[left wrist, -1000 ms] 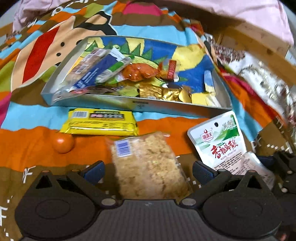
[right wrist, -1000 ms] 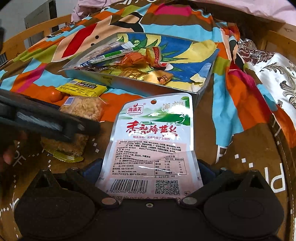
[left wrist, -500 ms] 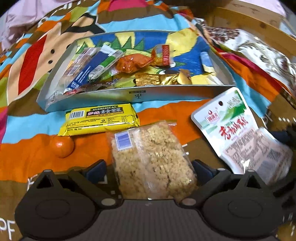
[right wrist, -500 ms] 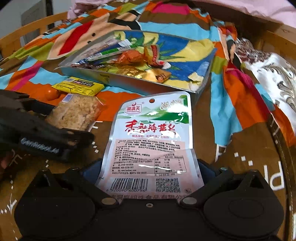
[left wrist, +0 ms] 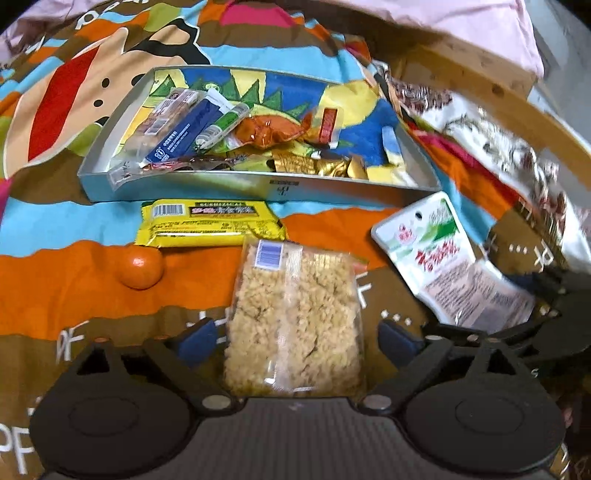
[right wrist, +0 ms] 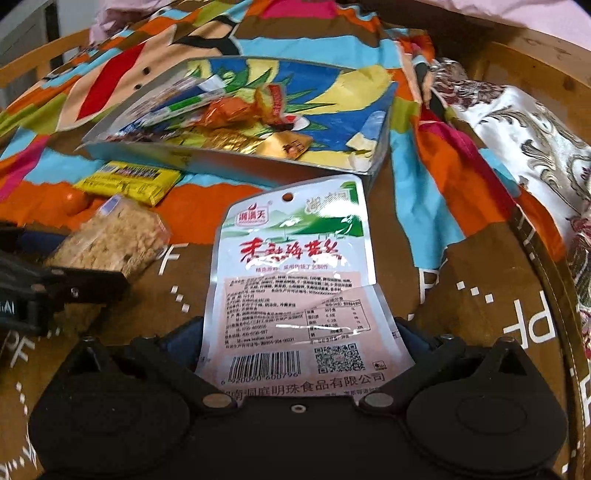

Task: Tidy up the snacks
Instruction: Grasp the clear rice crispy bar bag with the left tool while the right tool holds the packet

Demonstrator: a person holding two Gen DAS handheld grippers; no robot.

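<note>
My left gripper [left wrist: 295,339] is shut on a clear pack of puffed rice cake [left wrist: 291,317], held above the cloth. My right gripper [right wrist: 299,339] is shut on a white and green snack pouch [right wrist: 295,273], which also shows in the left wrist view [left wrist: 439,254]. A silver tray [left wrist: 258,190] ahead holds several wrapped snacks. A yellow bar pack [left wrist: 207,221] and a small orange fruit [left wrist: 140,267] lie on the cloth in front of the tray. The rice cake [right wrist: 110,240] and the left gripper [right wrist: 55,288] show at the left of the right wrist view.
A colourful cartoon cloth [left wrist: 74,258] covers the surface. A patterned silver cloth [right wrist: 524,140] lies at the right by a wooden rim [right wrist: 546,55]. A pink fabric [left wrist: 461,26] lies behind.
Both grippers have lifted and drawn back a little with their packs. The tray, yellow pack and orange fruit have not moved.
</note>
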